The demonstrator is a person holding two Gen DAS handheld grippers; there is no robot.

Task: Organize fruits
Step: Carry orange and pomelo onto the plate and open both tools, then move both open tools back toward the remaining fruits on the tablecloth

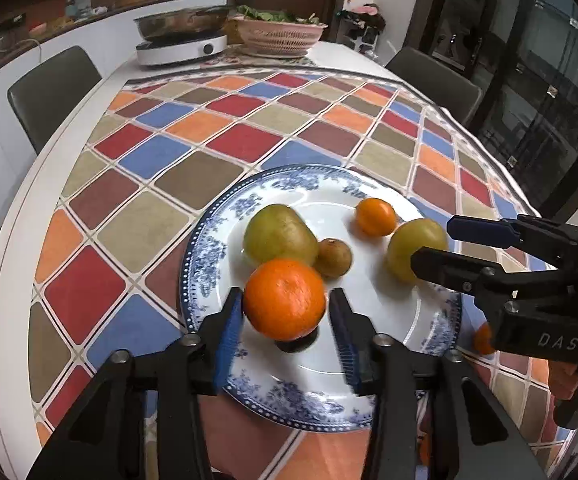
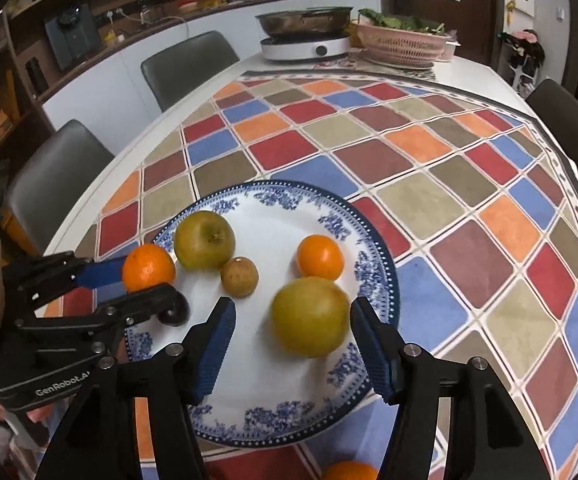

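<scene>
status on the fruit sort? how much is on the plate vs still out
Done: on the plate sit a green apple, a small brown fruit and a small orange.
In hand: the left gripper brackets a large orange over the plate, jaws open; the right gripper straddles a second green apple, also open.
Left: one orange is still on the tablecloth beside the plate.

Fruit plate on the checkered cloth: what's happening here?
A person works two handheld grippers over the blue-and-white plate. The left tool brackets a large orange with its jaws apart, and contact isn't clear. The right tool is open around a green apple. Another apple, a small orange and a brown fruit sit on the plate.
</scene>
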